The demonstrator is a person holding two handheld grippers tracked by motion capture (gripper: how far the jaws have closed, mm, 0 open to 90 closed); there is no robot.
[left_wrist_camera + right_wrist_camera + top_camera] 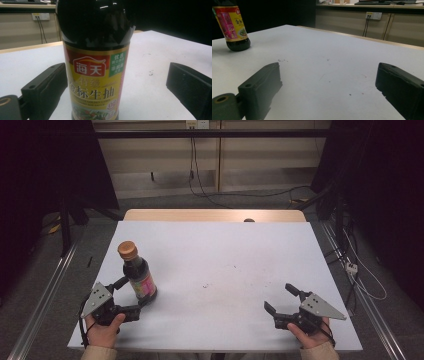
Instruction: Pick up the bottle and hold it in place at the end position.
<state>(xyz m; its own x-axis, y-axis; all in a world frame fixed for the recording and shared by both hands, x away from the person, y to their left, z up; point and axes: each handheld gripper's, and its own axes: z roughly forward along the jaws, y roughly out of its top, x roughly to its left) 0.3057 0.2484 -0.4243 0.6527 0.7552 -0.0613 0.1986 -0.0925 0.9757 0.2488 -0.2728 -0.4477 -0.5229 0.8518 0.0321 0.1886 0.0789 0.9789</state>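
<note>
- Dark curtains flank a dim room with a beige back wall, wall sockets and cables; in front stands a desk [225, 250] with a white top, kept bare so the work has room.
- On the near left part of the desk stands a soy sauce bottle [138, 275], upright, with dark glass, an orange-brown cap and a yellow and red label.
- Left gripper [134, 294], held in the person's left hand [104, 330] low at the near edge, has its fingers spread wide on either side of the bottle's lower body. One finger [45, 87] lies right against the label or just beside it; the other finger [190, 85] stands well apart from the glass, so nothing is clamped yet.
- That low, level approach likely aims at the broad lower body, where a grip would be steadier than at the narrow neck.
- Right gripper [282, 299], in the right hand [307, 336], rests near the right front of the desk, well apart from the bottle. Its fingers [259, 85] are wide and empty, seemingly waiting out of the way.
</note>
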